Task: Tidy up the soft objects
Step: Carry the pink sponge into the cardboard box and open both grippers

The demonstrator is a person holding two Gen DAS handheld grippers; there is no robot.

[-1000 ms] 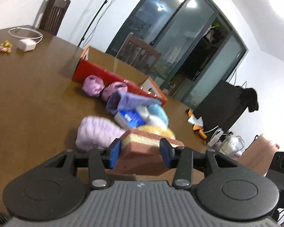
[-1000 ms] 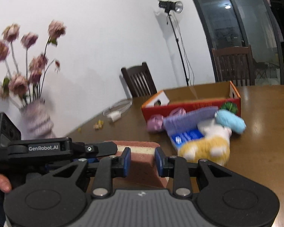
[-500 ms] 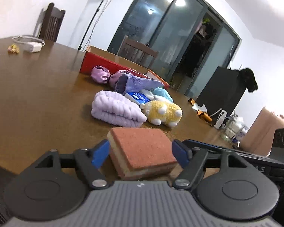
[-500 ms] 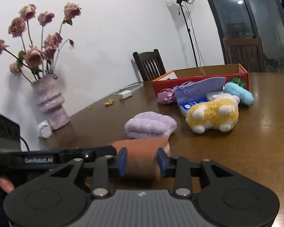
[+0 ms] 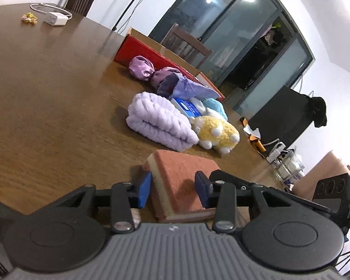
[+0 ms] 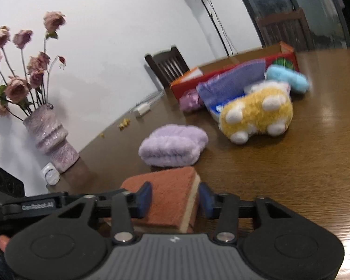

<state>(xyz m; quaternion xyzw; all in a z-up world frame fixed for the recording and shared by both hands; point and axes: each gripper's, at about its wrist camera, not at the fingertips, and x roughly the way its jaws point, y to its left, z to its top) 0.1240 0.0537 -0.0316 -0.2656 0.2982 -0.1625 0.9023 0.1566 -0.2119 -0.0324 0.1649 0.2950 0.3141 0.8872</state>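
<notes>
Left hand-held gripper [image 5: 172, 191] and right hand-held gripper [image 6: 173, 198] just closing on sponge [image 5: 179, 175], contact unclear, "GenRobot.AI" label [image 6: 36, 207]

Vase [image 6: 51, 140] of roses [image 6: 18, 88], white charger [image 5: 56, 19] on table [image 5: 46, 93].

Both wrist cameras sit low over the counter [image 5: 46, 93], close behind their jaws, sharing the sponge [image 5: 182, 177] [image 6: 168, 196] at 6 o'clock.

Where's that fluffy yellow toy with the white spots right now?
The yellow plush toy lies on the brown table, just right of the rolled lilac towel in both views, in front of the red box, with a light blue plush behind it.
</notes>
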